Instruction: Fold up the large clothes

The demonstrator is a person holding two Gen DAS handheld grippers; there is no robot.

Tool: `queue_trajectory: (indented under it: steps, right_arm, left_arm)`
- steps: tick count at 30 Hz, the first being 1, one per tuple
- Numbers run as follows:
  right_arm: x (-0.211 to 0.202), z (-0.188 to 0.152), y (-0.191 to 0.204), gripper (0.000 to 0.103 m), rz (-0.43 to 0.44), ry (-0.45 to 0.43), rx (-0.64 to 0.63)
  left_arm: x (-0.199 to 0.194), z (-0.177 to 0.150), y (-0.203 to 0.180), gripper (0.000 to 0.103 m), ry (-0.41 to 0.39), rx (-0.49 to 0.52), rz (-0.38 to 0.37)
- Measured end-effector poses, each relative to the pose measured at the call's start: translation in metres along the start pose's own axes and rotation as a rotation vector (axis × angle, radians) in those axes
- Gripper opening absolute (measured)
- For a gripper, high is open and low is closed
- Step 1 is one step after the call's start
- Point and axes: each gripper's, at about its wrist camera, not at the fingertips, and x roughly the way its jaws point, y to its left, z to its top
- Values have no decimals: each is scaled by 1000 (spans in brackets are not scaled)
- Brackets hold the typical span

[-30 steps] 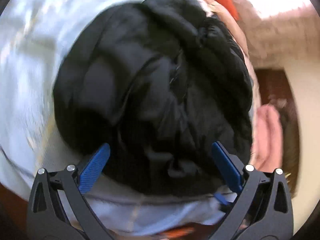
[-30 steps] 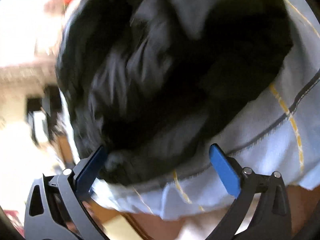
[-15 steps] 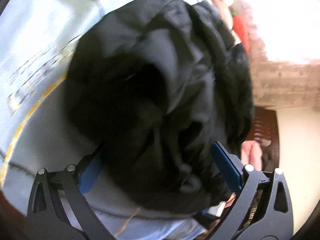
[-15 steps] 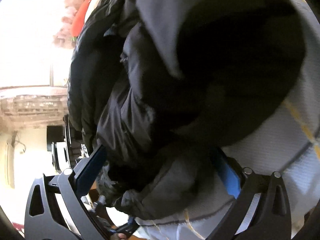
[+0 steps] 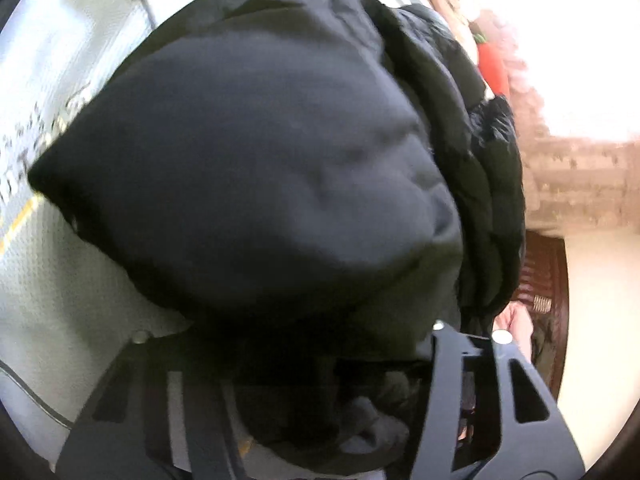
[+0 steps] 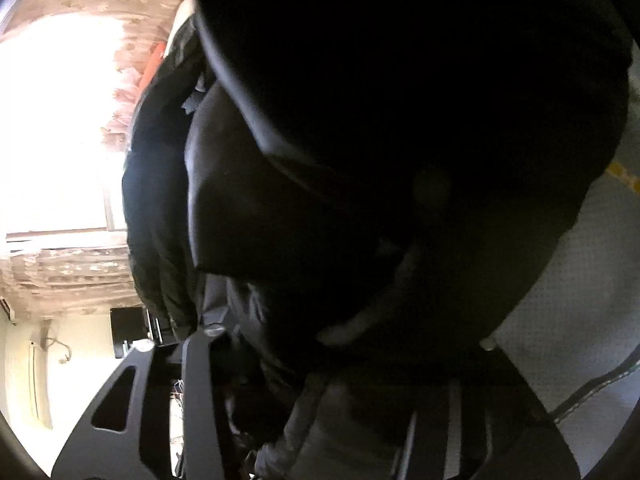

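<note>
We read this as the gathering stage of a fold: both tools are pushed deep into the bulky black padded jacket (image 5: 280, 184), which lies heaped on a pale blue waffle-weave bed sheet with thin yellow and grey lines (image 5: 60, 280). The surface looks like a bed, though we cannot be sure of it.

In the left wrist view the left gripper (image 5: 288, 344) has its fingertips buried under the smooth black fabric. Only the dark frame and two screw heads show, so we cannot tell whether it is pinching cloth or merely resting wide around it. The quilted, shinier part of the jacket runs along the right side of that view, beside a patch of red fabric (image 5: 494, 66) and a bright window.

The right wrist view is darker still. The right gripper (image 6: 348, 344) is likewise swallowed by the jacket, the fingertips hidden, and we cannot tell how its jaws stand either. A grey edge of lining curls just above the frame, and the sheet shows at the right.

Our judgement is that a hem or side edge is being taken up at two places, ready to be carried over the body of the jacket. The next move calls for a firm pinch on both sides, then lifting both grips together and evenly, since thick slippery padding may slide out or bunch. If either hold is only partial, the fold will likely land crooked.
</note>
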Motion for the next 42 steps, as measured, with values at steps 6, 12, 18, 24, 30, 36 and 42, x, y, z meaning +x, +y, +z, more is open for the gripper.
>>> queue_trajectory:
  steps: [6,12,18,24,30,36,42]
  right_arm:
    - [-6,0,23,31,10,-17,-44]
    - [-19,19,89,31,102,5,-304]
    - [-10,44,152,31,187,-19,-334]
    - [21,69,226,31,177,-48,-529]
    - [61,110,293,31,189,-71,-695]
    - [140,173,355,31,158,-36,-817]
    - [247,223,376,32,28,37,-761]
  left_arm:
    - [-13,4,-16,29,-1,43,-3]
    - [-39,26,-42,26,31,12,-83]
    - [-57,59,-116,24,-19,206,-117]
    - [-34,116,-188,21,-90,350,-123]
    - [8,186,-238,21,-136,407,-193]
    - [74,258,-289,21,-157,482,-225]
    - [165,317,-304,32,-168,490,-139]
